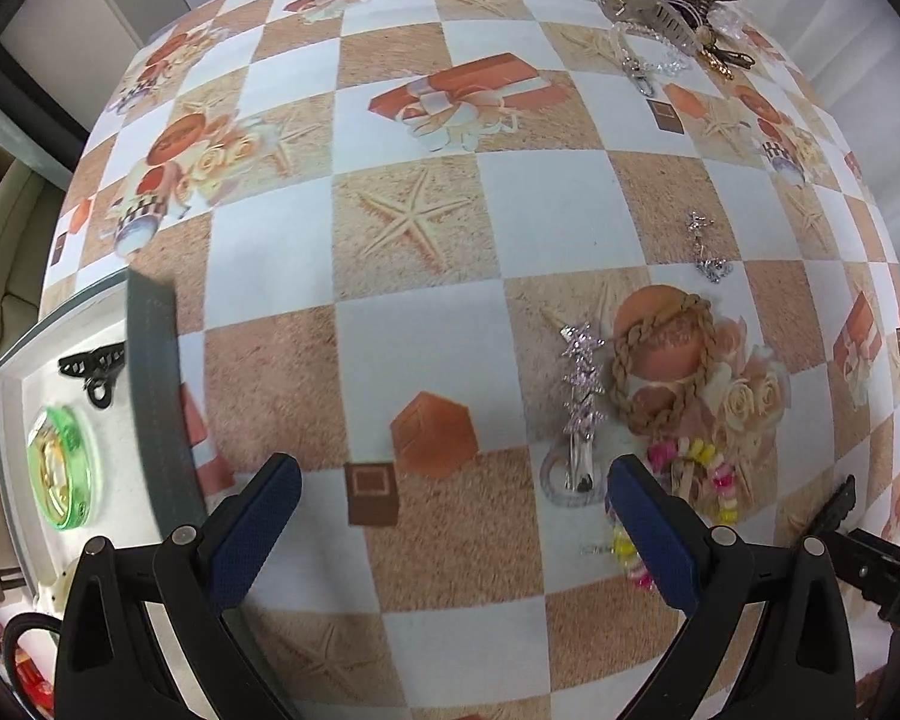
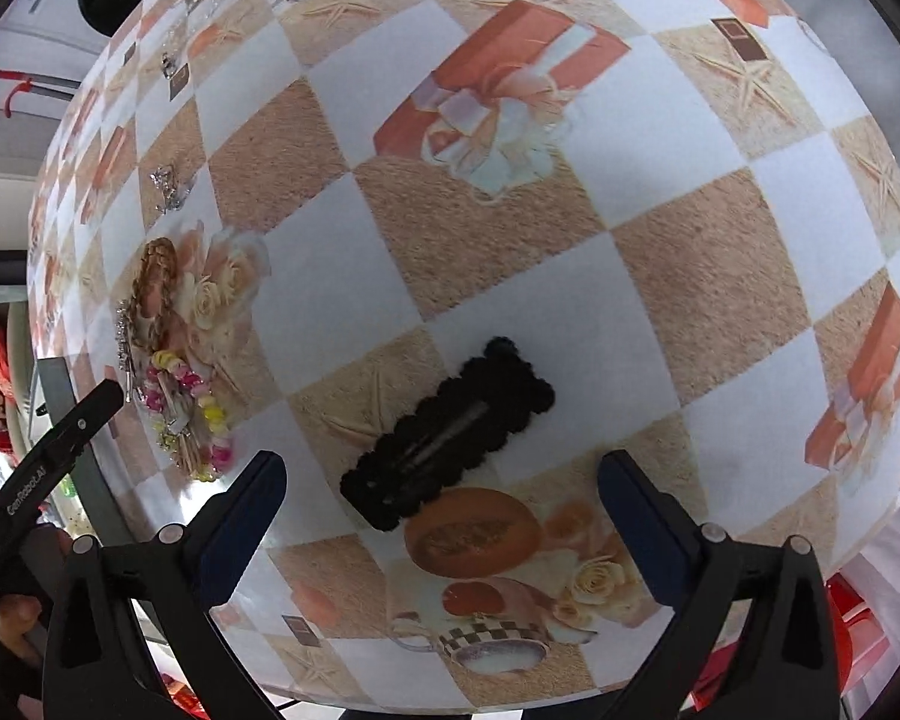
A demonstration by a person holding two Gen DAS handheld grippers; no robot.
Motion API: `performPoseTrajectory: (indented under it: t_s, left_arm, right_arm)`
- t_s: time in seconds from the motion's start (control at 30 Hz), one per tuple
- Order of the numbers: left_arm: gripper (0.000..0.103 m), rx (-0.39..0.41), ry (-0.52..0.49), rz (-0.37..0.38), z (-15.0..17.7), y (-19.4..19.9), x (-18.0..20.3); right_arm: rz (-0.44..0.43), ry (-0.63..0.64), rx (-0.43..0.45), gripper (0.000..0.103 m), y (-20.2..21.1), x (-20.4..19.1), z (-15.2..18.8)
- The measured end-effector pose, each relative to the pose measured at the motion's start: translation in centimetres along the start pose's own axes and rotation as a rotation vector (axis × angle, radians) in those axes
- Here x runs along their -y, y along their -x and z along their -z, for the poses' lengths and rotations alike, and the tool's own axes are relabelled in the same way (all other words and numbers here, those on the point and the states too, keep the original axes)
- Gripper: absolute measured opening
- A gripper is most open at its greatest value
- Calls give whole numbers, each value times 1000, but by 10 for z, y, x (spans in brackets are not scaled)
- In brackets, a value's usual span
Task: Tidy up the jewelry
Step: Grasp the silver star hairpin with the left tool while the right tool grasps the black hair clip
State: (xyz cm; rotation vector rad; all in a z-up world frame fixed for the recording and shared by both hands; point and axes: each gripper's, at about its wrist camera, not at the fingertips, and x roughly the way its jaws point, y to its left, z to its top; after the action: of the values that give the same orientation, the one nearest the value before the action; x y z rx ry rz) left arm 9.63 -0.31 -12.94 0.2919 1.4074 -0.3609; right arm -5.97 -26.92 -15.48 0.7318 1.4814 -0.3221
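From the left wrist view, the left gripper (image 1: 453,501) hangs over the checkered tablecloth (image 1: 414,348) with its jaws wide apart and nothing between them; a sparkly star clip (image 1: 581,402) lies just by its right finger. From the right wrist view, the right gripper (image 2: 441,495) is spread wide above a fuzzy black hair clip (image 2: 447,435), not touching it.

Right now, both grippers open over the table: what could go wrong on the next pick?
1. The black hair clip lies flat on the tablecloth, at an angle to the open right gripper; the fingers could slide over it or catch the cloth.
2. Near the open left gripper, the silver star clip, braided band and bead bracelet sit crowded together, so a grab may drag a neighbour.
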Motion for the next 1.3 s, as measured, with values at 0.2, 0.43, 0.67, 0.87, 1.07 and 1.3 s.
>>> performPoseTrajectory:
  t_s: [0.2, 0.43, 0.67, 0.87, 1.07, 1.3]
  left_arm:
    - [103, -10, -28, 4, -8, -13, 4]
    - [97, -11, -59, 5, -20, -22, 13]
    - [79, 0, -100, 18, -25, -20, 31]
    - [45, 10, -142, 32, -25, -16, 52]
    - [21, 13, -127, 45, -23, -14, 61]
    - [21, 46, -78, 87, -7, 7, 48]
  right_arm:
    - [89, 56, -8, 103, -4, -14, 2]
    - [159, 15, -41, 103, -11, -29, 15]
    - [165, -59, -57, 99, -17, -48, 18]
    - [233, -1, -28, 66, -14, -73, 24]
    - [213, 83, -11, 37, -2, -87, 26]
    - [87, 110, 17, 30, 16, -66, 31]
